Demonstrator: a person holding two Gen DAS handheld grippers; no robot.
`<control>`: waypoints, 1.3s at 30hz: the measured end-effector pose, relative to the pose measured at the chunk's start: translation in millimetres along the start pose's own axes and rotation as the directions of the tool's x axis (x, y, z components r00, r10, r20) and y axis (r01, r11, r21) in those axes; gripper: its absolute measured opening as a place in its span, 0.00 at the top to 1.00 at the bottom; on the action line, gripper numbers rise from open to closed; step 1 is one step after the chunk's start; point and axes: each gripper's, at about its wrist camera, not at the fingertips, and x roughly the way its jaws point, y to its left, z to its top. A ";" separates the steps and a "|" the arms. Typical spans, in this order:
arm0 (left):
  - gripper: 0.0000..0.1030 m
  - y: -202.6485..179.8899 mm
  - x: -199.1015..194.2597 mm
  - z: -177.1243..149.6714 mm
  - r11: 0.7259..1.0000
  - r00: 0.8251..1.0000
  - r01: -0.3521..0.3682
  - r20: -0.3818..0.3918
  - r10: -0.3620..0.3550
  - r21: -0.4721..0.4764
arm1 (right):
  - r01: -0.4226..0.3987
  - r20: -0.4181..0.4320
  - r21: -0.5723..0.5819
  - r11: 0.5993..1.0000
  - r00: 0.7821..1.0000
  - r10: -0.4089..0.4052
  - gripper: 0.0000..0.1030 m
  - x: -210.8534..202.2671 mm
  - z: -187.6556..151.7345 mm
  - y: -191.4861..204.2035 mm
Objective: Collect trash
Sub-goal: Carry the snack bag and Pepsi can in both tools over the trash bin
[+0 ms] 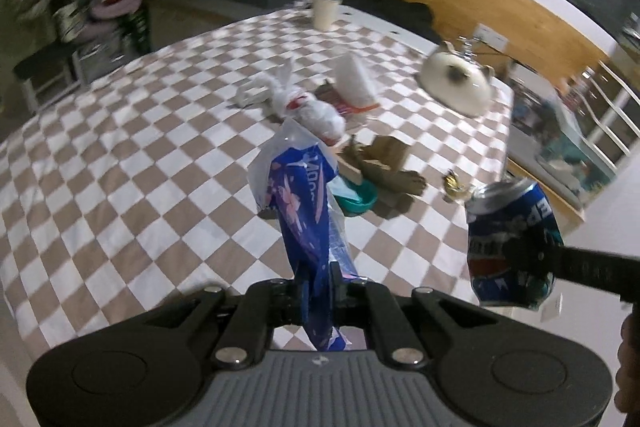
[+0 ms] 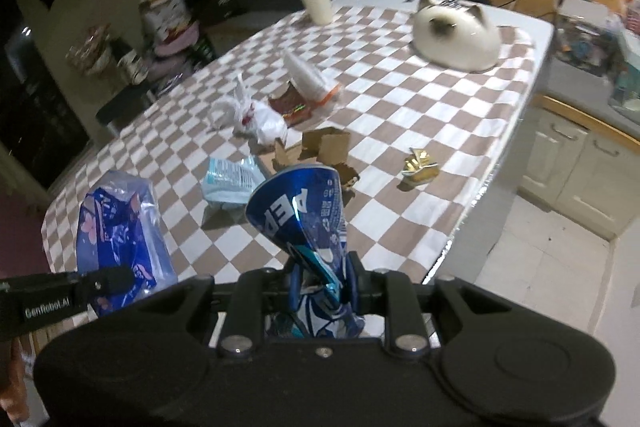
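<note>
The checkered tabletop (image 2: pixel 400 115) fills the middle of both views, and the trash not yet collected lies along its centre, up-frame of both claws: a knotted white bag (image 2: pixel 256 119), a tipped paper cup (image 2: pixel 308 75), torn cardboard (image 2: pixel 324 147), a pale blue packet (image 2: pixel 230 179) and a gold foil scrap (image 2: pixel 420 165). The left claw (image 1: pixel 320 291) is clenched on a blue plastic wrapper (image 1: pixel 304 203) with pink blossoms, its long axis running up-frame from the jaws, its lettering too blurred to read. The right claw (image 2: pixel 322 287) is grasping a crushed blue can (image 2: pixel 300 215) printed "PEP", flared end up-frame; that claw's side arm reads "GenRobot.AI", and I judge the packet, toward the left of its view, the nearest next piece.
</note>
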 end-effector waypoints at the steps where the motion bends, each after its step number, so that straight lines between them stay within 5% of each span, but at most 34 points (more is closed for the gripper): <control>1: 0.92 -0.5 -3.1 -1.0 1.000 1.000 0.008 0.001 -0.008 0.022 | 0.008 0.009 0.010 1.000 1.000 -0.008 0.77 -4.8 -3.4 1.9; 12: 0.92 -10.3 -23.5 -19.2 0.968 0.988 0.156 -0.021 -0.155 0.198 | 0.142 0.082 0.156 0.978 0.984 -0.156 0.77 -56.7 -55.7 14.1; 19: 0.92 -53.6 -24.7 -27.4 0.905 0.959 0.281 -0.064 -0.275 0.321 | 0.239 0.103 0.258 0.936 0.957 -0.272 0.77 -94.0 -88.9 0.3; 30: 0.92 -163.3 -0.1 -54.8 0.780 0.899 0.437 -0.205 -0.386 0.449 | 0.373 0.043 0.445 0.814 0.899 -0.435 0.77 -137.8 -142.4 -84.5; 39: 0.92 -243.8 51.1 -73.5 0.759 0.874 0.480 -0.311 -0.373 0.440 | 0.411 -0.066 0.512 0.754 0.894 -0.443 0.77 -129.3 -169.0 -177.7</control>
